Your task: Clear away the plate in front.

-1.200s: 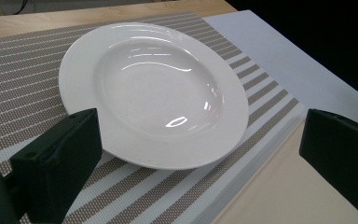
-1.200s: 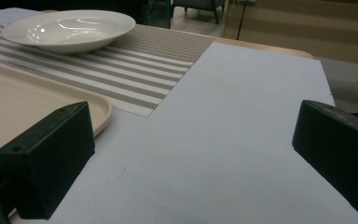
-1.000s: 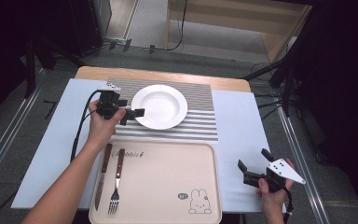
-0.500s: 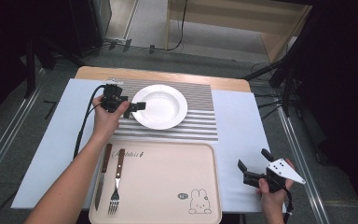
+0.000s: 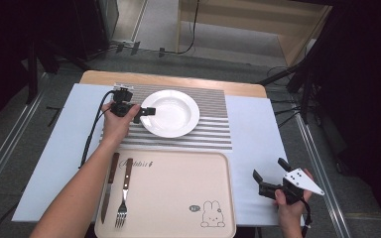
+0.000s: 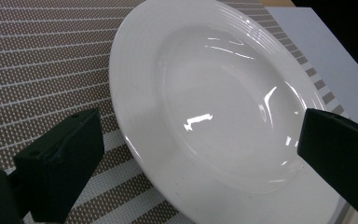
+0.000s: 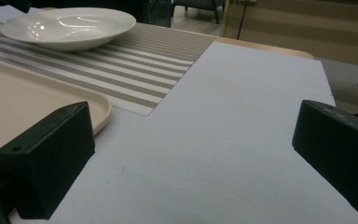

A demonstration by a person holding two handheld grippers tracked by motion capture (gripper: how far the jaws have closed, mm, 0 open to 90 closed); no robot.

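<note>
A white deep plate (image 5: 173,113) rests on a striped placemat (image 5: 213,130). My left gripper (image 5: 146,111) is at the plate's left rim, held by a hand. In the left gripper view its jaws stand wide apart, and my left gripper (image 6: 200,135) is open with the plate (image 6: 223,93) spread between and beyond them; whether they touch it I cannot tell. My right gripper (image 5: 270,169) is near the table's front right corner, open. In the right gripper view my right gripper (image 7: 191,135) holds nothing and hovers over the pale table cover (image 7: 242,116).
A beige tray (image 5: 178,188) with a rabbit drawing lies at the front, with a knife (image 5: 108,186) and a fork (image 5: 124,191) on its left side. In the right gripper view the tray's corner (image 7: 37,98) and placemat (image 7: 135,65) lie to the left. A cable (image 5: 92,134) trails from the left gripper.
My left gripper has shifted a little toward the far side along the plate's left rim. The right gripper has stayed put.
</note>
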